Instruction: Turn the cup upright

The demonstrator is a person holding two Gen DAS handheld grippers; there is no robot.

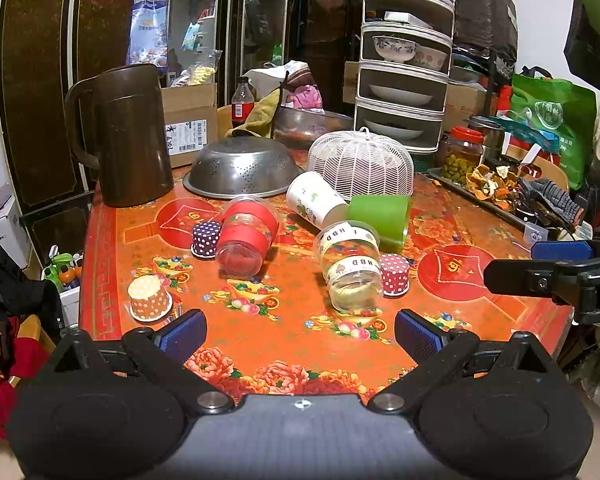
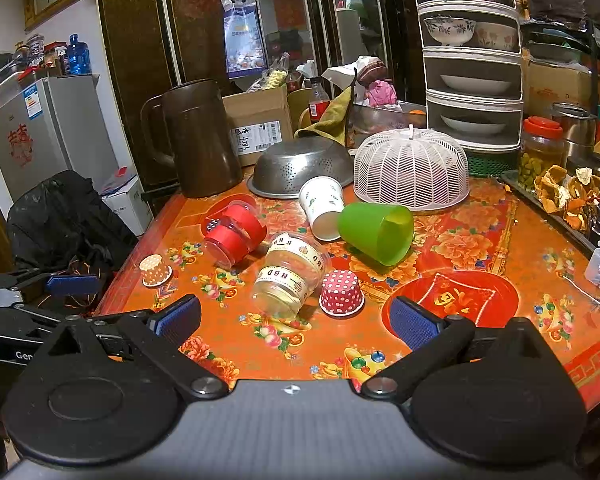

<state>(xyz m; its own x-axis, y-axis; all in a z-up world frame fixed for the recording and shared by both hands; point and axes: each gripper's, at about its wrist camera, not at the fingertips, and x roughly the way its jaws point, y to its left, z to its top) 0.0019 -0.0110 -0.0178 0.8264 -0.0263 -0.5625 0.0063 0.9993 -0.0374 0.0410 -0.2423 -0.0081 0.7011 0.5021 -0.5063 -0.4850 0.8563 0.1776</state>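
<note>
Lying on their sides on the flowered surface (image 1: 284,344) are a clear cup with red bands (image 1: 247,236), a clear cup with lettered tape (image 1: 350,266), a white paper cup (image 1: 315,199) and a green cup (image 1: 380,215). Three dotted paper cups (image 1: 149,298) stand mouth-down nearby. Both the left hand-held gripper (image 1: 300,334) and the right hand-held gripper (image 2: 296,320) hover wide open at the near edge, holding nothing.

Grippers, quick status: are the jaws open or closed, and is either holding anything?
Left gripper: jaws open, holding nothing, short of the tipped cups.
Right gripper: jaws open, holding nothing.
</note>
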